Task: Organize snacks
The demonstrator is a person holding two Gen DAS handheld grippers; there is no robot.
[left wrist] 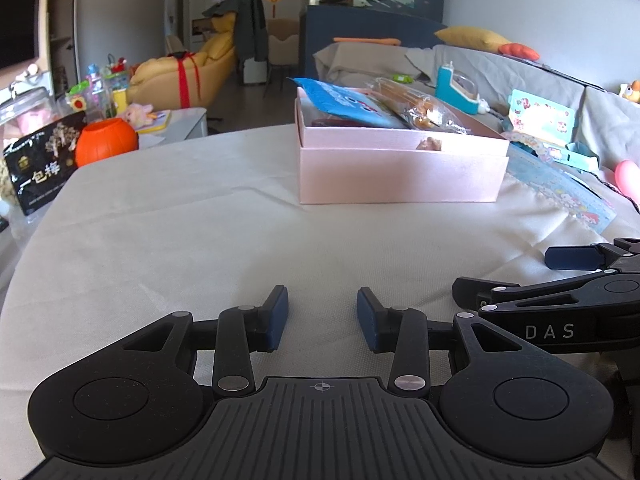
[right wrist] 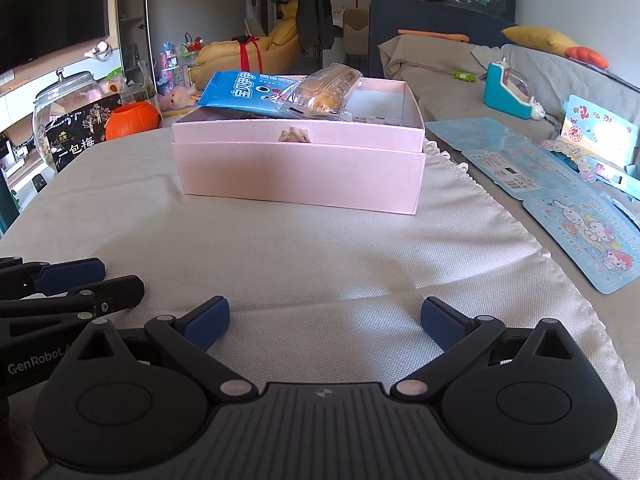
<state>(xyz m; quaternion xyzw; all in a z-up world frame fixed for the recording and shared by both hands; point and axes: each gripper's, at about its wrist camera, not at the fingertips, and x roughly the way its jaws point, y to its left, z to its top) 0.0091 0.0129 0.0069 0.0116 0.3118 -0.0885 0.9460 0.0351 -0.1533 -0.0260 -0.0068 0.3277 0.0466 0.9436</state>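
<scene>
A pink box stands on the cloth-covered table ahead of both grippers. In it lie a blue snack packet and a clear packet of brown snacks, both sticking above the rim. My left gripper is open and empty, low over the cloth, well short of the box. My right gripper is open wide and empty, also near the front. Each gripper shows at the edge of the other's view: the right gripper in the left wrist view, the left gripper in the right.
A black snack bag, an orange pumpkin pot and a glass jar stand at the far left. Blue cartoon cards lie at the right. A grey sofa is behind.
</scene>
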